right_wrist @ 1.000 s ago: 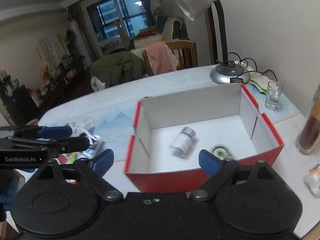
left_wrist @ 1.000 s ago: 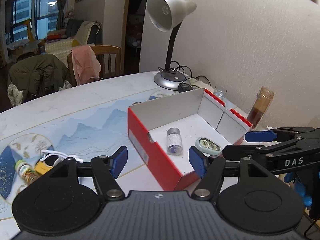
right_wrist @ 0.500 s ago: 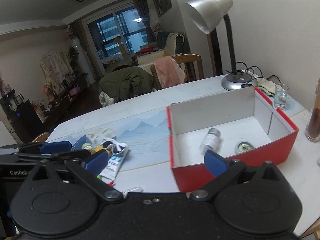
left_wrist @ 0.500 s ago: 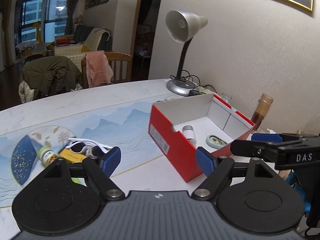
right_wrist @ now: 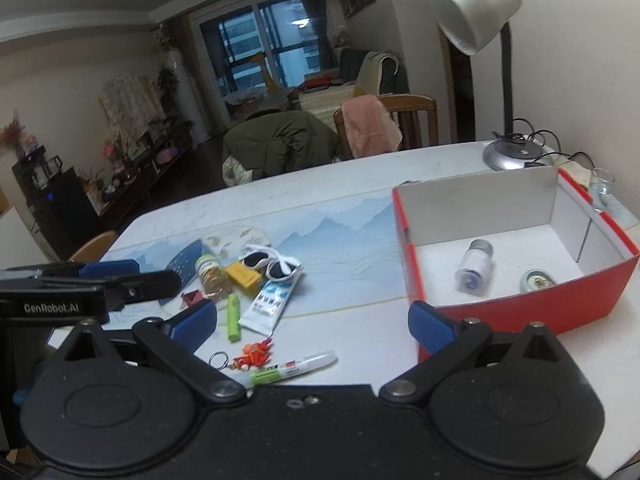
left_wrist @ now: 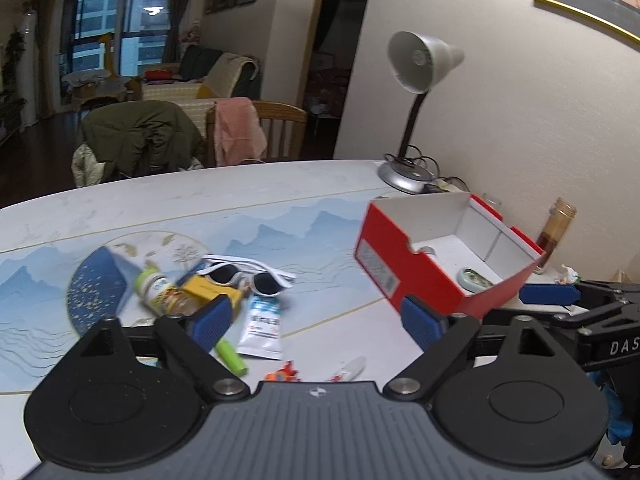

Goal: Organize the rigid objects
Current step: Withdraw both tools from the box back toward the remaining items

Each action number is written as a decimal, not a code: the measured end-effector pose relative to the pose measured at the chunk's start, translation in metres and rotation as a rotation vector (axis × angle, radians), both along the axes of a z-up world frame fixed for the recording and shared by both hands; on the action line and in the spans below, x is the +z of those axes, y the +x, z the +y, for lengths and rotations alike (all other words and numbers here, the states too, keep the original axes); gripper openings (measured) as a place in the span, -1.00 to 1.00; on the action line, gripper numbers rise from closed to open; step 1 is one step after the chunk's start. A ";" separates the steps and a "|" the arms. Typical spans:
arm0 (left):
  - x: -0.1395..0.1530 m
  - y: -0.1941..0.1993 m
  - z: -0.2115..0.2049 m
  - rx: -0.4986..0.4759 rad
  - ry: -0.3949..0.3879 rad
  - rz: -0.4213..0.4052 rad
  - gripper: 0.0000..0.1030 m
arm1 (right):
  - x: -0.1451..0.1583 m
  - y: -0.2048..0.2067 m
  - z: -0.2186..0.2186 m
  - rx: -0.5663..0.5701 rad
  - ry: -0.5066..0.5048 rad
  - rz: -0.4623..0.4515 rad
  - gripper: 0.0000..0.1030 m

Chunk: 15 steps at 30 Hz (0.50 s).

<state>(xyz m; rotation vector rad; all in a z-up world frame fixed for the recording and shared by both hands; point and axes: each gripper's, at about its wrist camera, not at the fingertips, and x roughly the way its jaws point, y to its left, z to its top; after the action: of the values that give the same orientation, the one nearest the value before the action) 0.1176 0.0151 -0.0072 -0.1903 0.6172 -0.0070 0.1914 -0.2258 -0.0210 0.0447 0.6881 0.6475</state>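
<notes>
Both tools empty. My left gripper has its jaws opening, nothing between them; my right gripper stands spread wide, also bare.

Red box sits at right; inside it a small vial lies on its side, with a small oval case near it.

Loose pile on the table mat, left of the box:
- white sunglasses: light, thin arms, probably fragile; I'd pinch the bridge.
- spice jar: rigid, round, likely to roll; grip across the body.
- tube: soft, would squash.
- green lighter, marker: slim, slippery; take mid-length.
- yellow box: flat sides, looks easiest.
</notes>
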 end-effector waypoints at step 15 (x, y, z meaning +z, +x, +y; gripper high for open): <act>-0.065 -0.004 0.053 0.109 -0.014 0.103 1.00 | -0.039 0.006 0.060 0.059 -0.126 0.068 0.94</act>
<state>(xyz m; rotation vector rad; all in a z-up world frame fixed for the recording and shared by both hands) 0.1138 0.0680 -0.0720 -0.2382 0.7089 0.1040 0.1970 -0.1662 -0.0603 -0.0708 0.7973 0.6603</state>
